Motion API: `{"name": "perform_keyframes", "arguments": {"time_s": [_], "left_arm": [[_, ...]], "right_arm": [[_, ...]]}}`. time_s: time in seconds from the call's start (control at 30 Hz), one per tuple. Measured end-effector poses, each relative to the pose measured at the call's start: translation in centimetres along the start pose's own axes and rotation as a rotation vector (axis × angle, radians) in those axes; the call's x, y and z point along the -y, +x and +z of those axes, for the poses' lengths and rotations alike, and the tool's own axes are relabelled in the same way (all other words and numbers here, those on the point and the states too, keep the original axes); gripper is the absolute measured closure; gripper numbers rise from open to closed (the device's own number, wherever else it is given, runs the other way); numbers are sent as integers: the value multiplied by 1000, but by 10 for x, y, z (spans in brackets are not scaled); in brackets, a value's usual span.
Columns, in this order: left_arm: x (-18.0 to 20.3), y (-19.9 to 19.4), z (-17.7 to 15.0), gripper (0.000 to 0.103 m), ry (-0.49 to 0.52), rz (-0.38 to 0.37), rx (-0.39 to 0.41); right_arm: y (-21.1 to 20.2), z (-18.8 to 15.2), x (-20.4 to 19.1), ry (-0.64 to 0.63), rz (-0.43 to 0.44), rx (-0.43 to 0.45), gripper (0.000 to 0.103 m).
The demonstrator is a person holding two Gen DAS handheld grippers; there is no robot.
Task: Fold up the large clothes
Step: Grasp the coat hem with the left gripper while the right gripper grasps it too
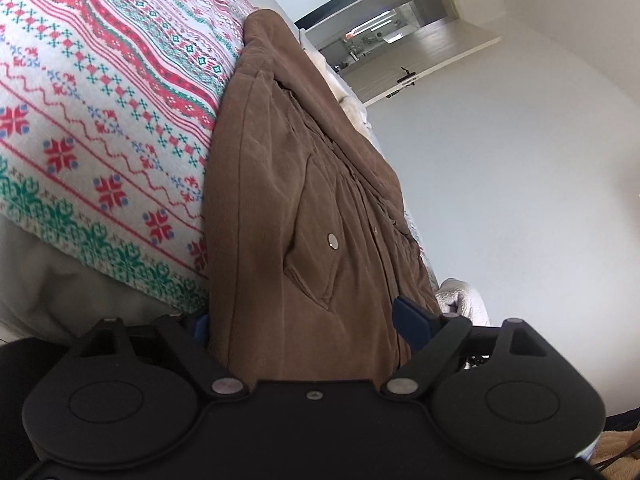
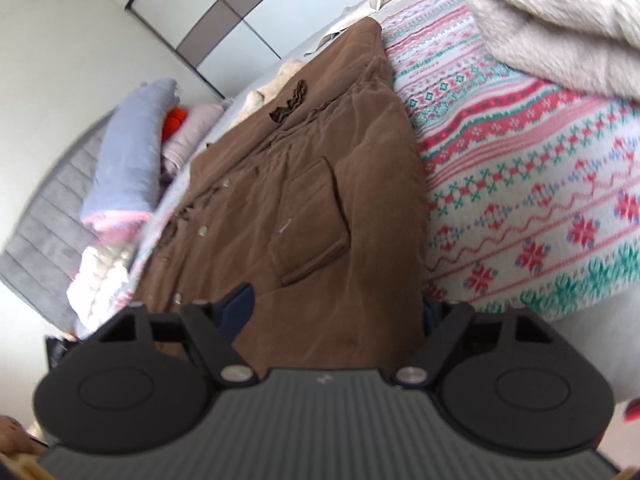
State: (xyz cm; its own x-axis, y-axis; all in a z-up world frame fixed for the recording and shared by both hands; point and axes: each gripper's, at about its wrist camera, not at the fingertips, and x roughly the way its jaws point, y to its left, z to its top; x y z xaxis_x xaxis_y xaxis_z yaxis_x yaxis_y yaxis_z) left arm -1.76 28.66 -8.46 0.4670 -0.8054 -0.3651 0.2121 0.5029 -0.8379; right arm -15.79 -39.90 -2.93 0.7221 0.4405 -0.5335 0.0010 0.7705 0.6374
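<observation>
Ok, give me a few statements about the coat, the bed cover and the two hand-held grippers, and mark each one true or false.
1. The brown coat lies on a patterned blanket. True.
2. The left hand-held gripper has coat fabric between its fingers. True.
3. The coat is blue denim. False: it is brown, with a flap pocket.
4. The right hand-held gripper is far from the coat. False: the coat's hem sits between its fingers.
5. A fluffy cream blanket lies on the bed beside the coat. True.
6. The blanket is plain grey. False: it has red and green snowflake bands.
</observation>
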Motion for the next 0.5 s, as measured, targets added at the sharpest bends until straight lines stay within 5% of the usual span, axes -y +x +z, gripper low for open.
{"name": "perform_keyframes", "arguments": {"time_s": [0.2, 0.5], "left_arm": [[4, 2, 0, 31, 34, 23, -22], [15, 6, -1, 36, 133, 162, -124]], "right_arm": [[-4, -5, 6, 60, 87, 7, 38], [-6, -9, 0, 2, -27, -17, 56]]}}
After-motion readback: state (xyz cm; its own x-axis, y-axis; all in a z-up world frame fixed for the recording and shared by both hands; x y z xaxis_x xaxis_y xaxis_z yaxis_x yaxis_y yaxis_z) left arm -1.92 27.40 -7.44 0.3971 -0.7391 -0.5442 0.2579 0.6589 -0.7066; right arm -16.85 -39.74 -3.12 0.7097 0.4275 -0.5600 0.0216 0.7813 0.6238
